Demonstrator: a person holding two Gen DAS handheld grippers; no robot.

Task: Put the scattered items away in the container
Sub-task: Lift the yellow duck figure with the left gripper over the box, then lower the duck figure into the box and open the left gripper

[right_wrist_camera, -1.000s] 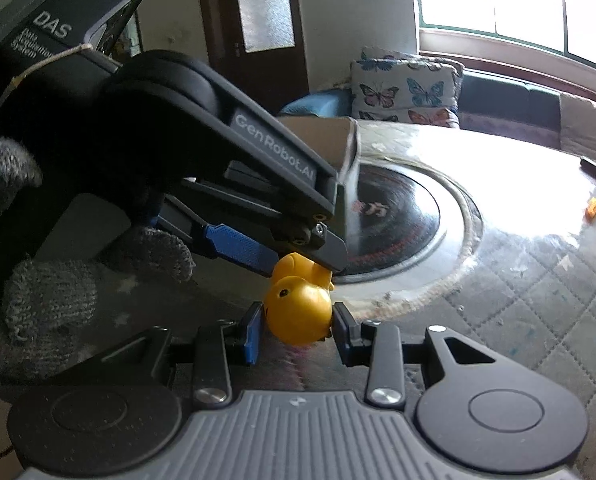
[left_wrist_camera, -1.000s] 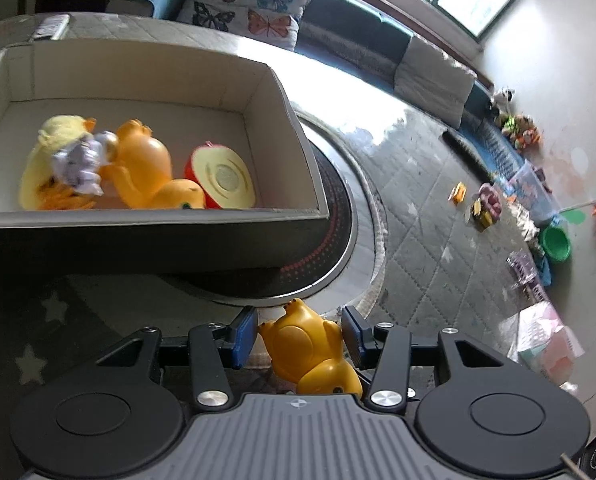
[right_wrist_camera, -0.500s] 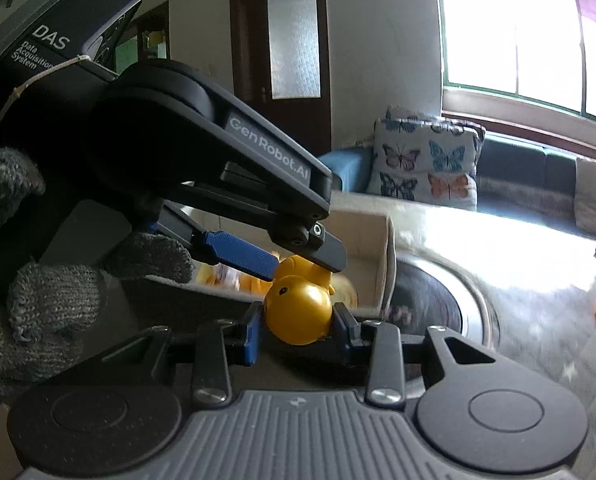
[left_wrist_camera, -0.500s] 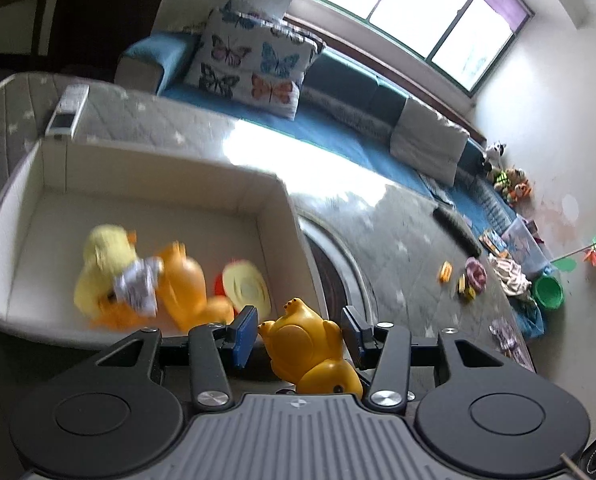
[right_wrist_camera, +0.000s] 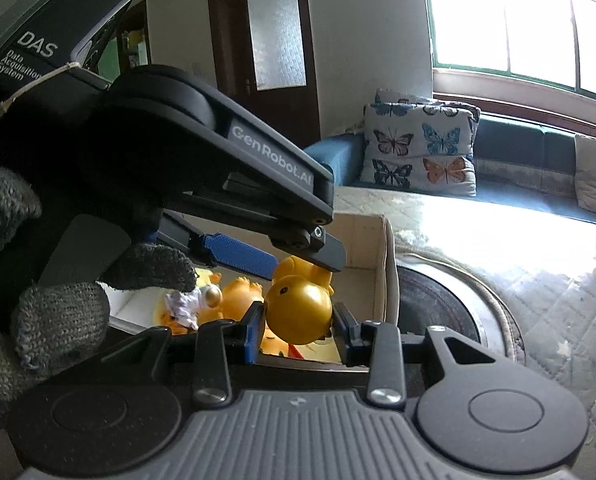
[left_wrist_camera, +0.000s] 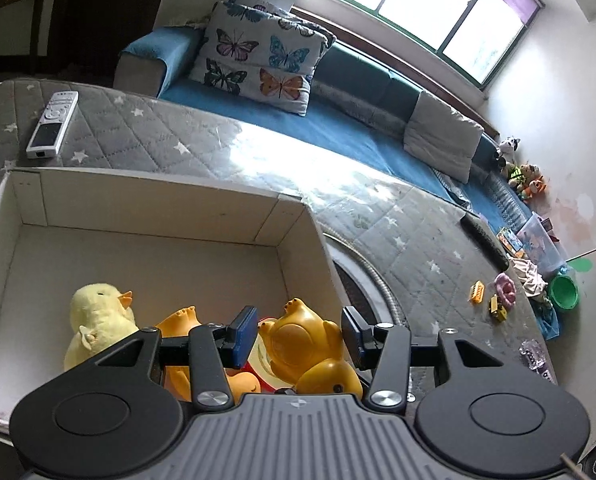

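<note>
While my left tongs (left_wrist_camera: 298, 330) pinch the orange duck's body (left_wrist_camera: 304, 336) above the box (left_wrist_camera: 157, 204), a crooked release could bounce it over the wall. Seen from the right, my right tongs (right_wrist_camera: 298, 328) clamp its head (right_wrist_camera: 298, 308); uneven letting-go would twist it.

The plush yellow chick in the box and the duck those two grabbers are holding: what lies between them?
In the left wrist view, another orange rubber duck lies between the plush chick and the held duck, partly hidden behind the left gripper.
</note>
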